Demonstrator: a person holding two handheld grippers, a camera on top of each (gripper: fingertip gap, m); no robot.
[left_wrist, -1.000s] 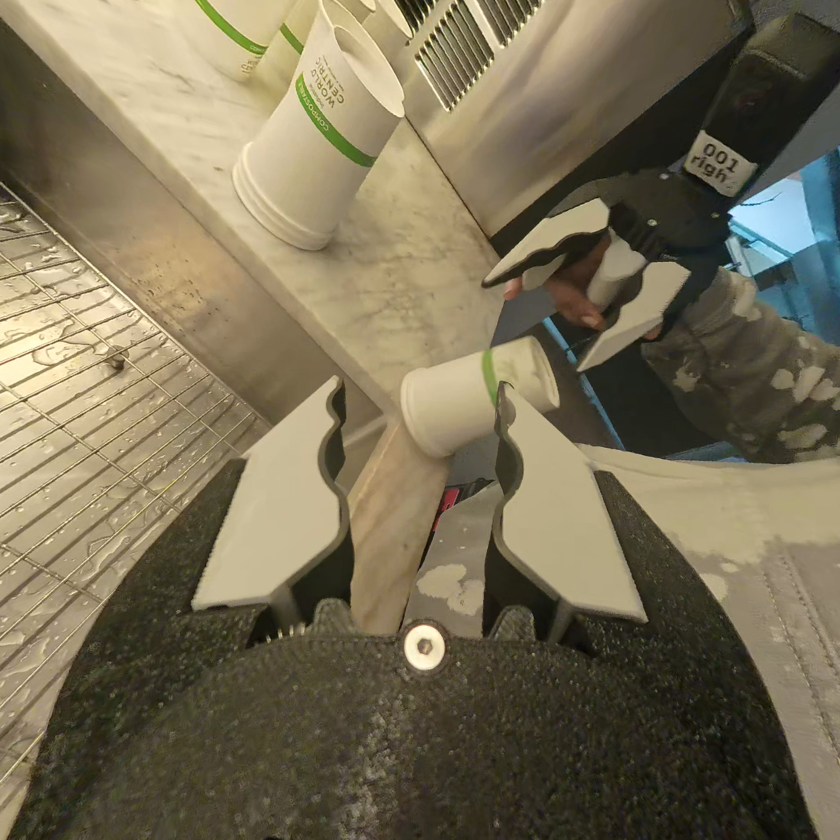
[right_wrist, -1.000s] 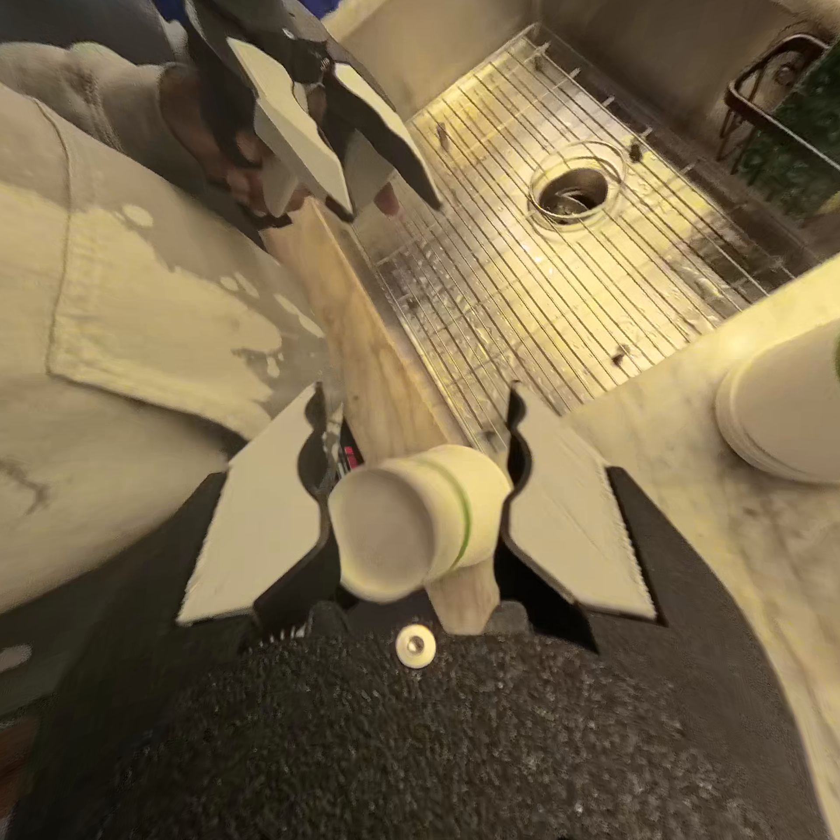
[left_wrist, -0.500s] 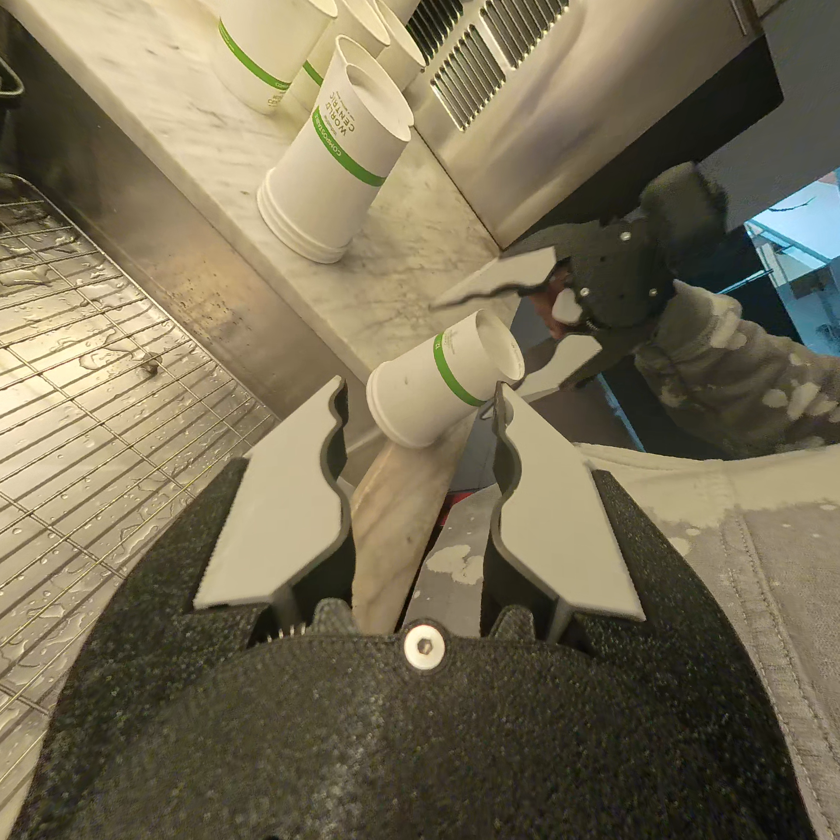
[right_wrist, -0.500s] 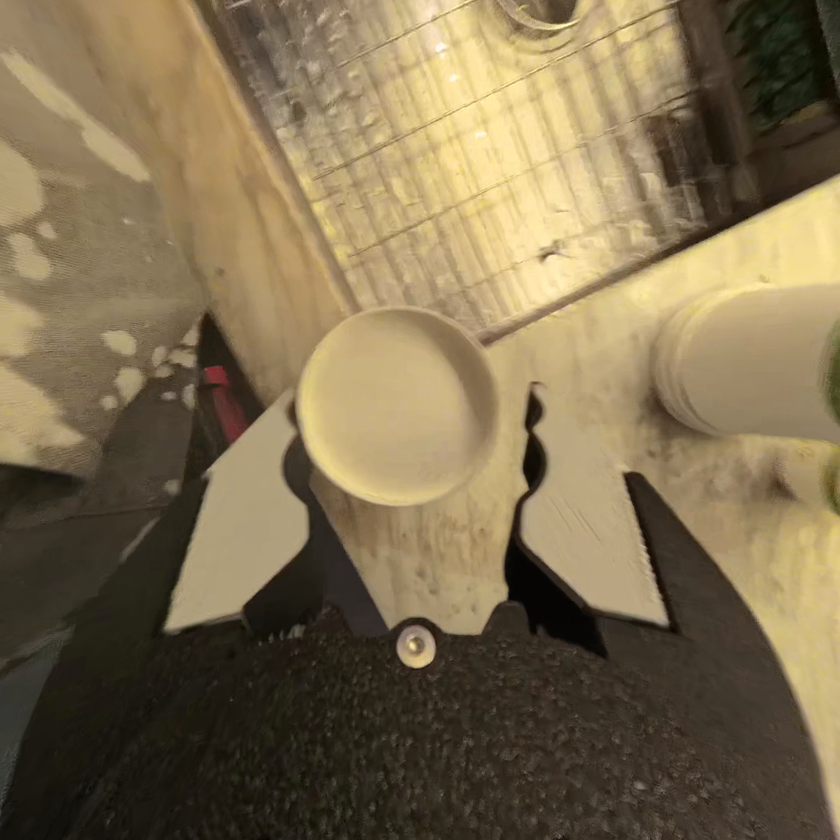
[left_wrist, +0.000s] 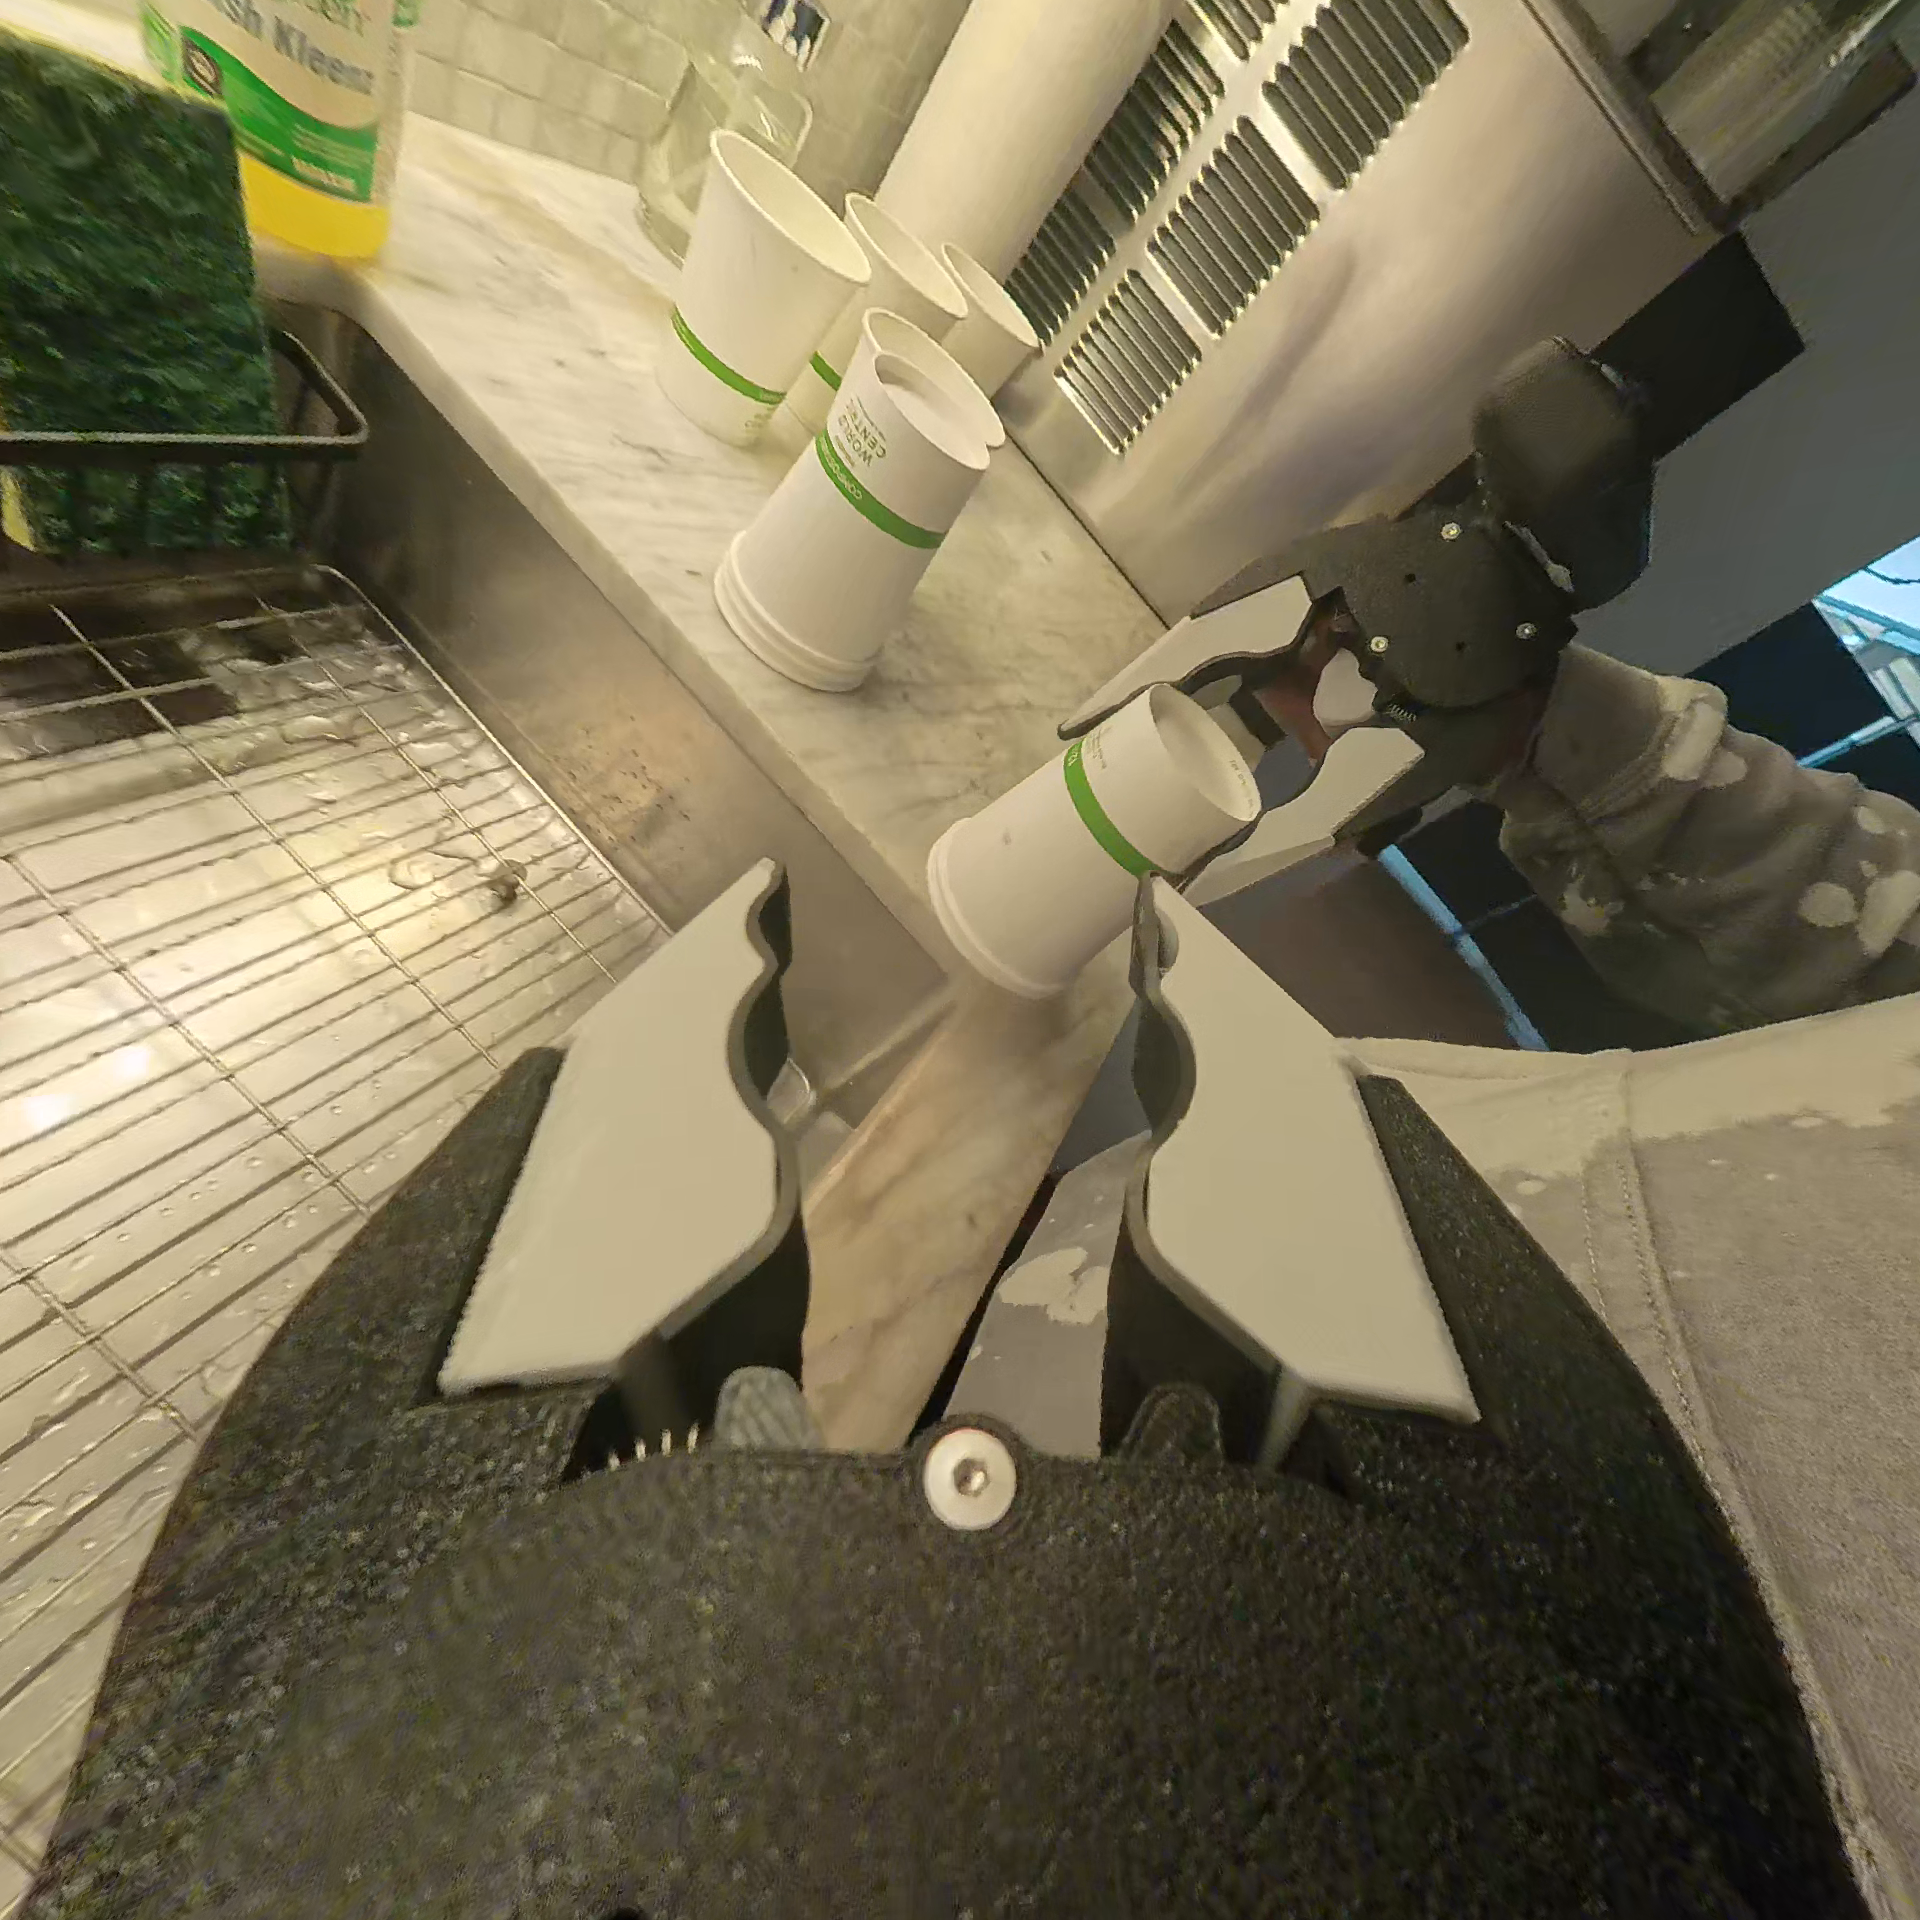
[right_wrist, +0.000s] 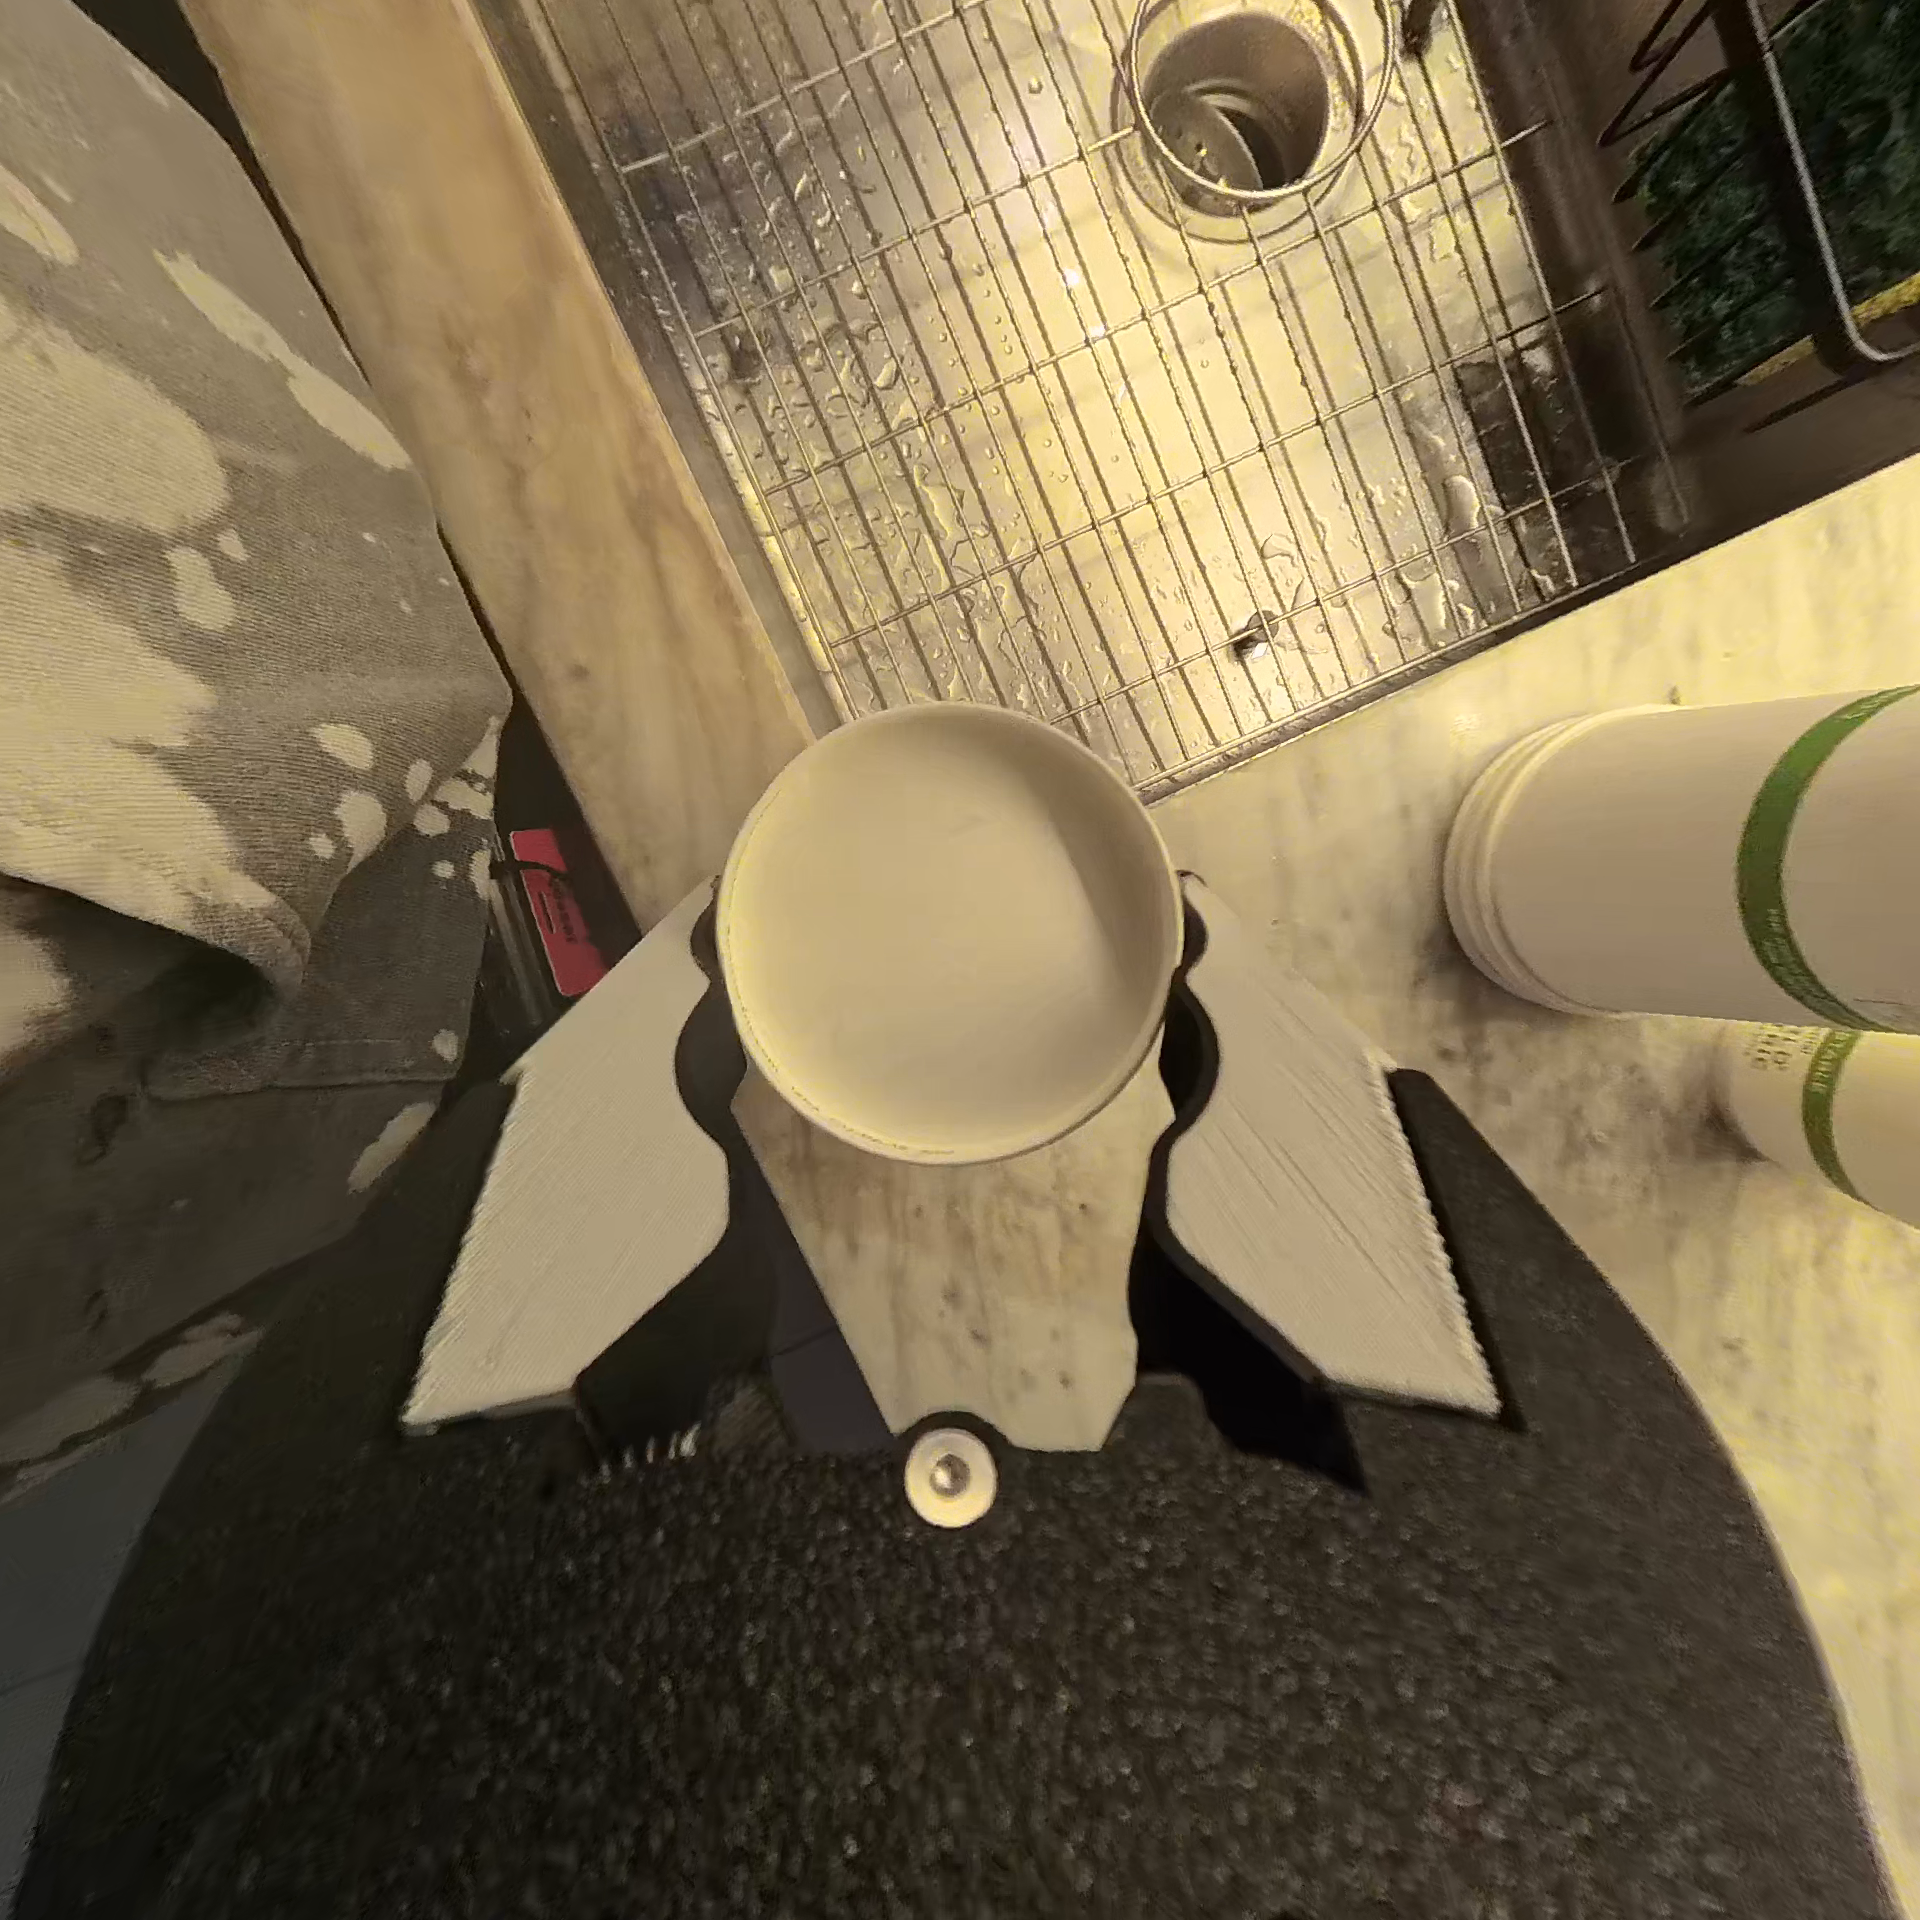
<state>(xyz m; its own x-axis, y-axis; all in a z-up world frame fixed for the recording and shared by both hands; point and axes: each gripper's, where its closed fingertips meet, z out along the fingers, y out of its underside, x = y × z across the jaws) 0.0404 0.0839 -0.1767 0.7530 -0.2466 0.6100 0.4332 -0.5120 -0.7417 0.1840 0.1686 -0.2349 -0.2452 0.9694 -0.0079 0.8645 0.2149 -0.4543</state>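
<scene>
A steel sink with a wet wire grid on its floor fills the left half of the left wrist view and the upper middle of the right wrist view, its round drain at the top. A pale marble counter runs diagonally from the upper left toward the centre of the left wrist view. A vented steel appliance panel stands behind the counter at upper right. In the upper left corner a green scrub pad sits in a dark wire caddy, next to a yellow-filled bottle. Upright white paper cups with green bands stand on the counter in the upper middle; the nearest is a nested stack. The left gripper hovers over the counter's front edge, jaws spread wide and holding nothing. The right gripper, at centre right of the left wrist view, has its jaws clamped on the rim end of a single paper cup. That cup is tilted with its base toward the sink. In the right wrist view its round base faces the camera at centre, between the fingers.
</scene>
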